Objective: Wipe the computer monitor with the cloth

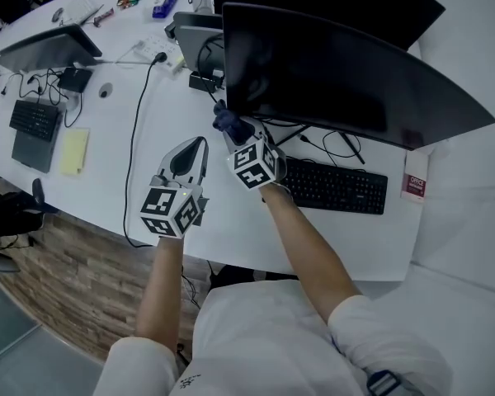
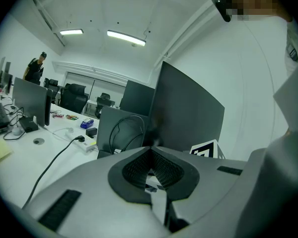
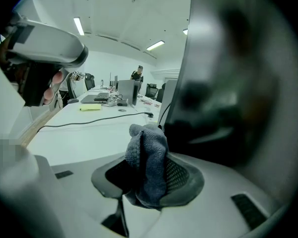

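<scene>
Grey cloth [image 3: 147, 155] is pinched in my right gripper [image 1: 236, 132], just beside the monitor's [image 1: 338, 68] lower left corner. My left gripper [image 2: 150, 151] hangs closed on nothing over the desk [image 1: 231, 217].

1. the left gripper [image 1: 200, 143] is held out ahead on a bare left forearm [image 1: 161, 287] and points forward; its fingers [image 2: 139, 168] are closed tip to tip with nothing between them.
2. the right gripper [image 1: 233, 130] sits just to the right and a little further forward, angled up and to the left; its fingers [image 3: 183, 175] are clamped on a bunched grey cloth [image 3: 148, 157].
3. the right forearm [image 1: 313, 258] is bare and stretched out; the two grippers are near each other but apart.
</scene>
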{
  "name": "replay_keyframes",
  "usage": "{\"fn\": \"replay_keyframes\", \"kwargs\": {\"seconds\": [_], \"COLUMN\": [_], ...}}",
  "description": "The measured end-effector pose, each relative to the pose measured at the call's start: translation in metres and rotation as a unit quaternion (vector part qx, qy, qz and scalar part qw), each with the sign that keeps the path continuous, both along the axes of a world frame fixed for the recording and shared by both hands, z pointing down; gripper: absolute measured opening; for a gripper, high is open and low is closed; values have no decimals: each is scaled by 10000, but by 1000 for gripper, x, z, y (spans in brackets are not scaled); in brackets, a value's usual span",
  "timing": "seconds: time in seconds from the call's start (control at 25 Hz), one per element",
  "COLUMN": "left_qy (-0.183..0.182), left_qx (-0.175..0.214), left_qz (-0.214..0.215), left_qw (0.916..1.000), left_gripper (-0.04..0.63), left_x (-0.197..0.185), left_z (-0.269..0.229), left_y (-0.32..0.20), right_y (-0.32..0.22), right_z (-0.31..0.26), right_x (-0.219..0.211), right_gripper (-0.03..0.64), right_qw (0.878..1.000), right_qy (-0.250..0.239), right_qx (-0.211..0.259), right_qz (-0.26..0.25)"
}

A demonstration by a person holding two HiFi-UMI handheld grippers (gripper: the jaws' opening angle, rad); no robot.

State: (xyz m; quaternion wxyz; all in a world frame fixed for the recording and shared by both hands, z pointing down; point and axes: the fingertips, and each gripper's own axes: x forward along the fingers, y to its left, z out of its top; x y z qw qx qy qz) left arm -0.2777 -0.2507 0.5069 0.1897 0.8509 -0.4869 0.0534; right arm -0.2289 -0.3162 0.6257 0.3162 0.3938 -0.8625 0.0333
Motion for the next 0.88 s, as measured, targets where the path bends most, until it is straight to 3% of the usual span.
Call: {"fn": "replay_keyframes", "kwargs": {"seconds": [0.88], "left_qy": [119], "left_qx": [-91], "left_qz": [486], "left_qw": [9987], "left_gripper": [6], "left_x": [64], "left_z": [8], "left_y": [-5], "right_y": [9], "right_z": [16], "right_x": [93], "right_gripper": [155], "right_qw": [9974], "right_qy": [267], "right_qx": [-182], "right_qz": [642]}}
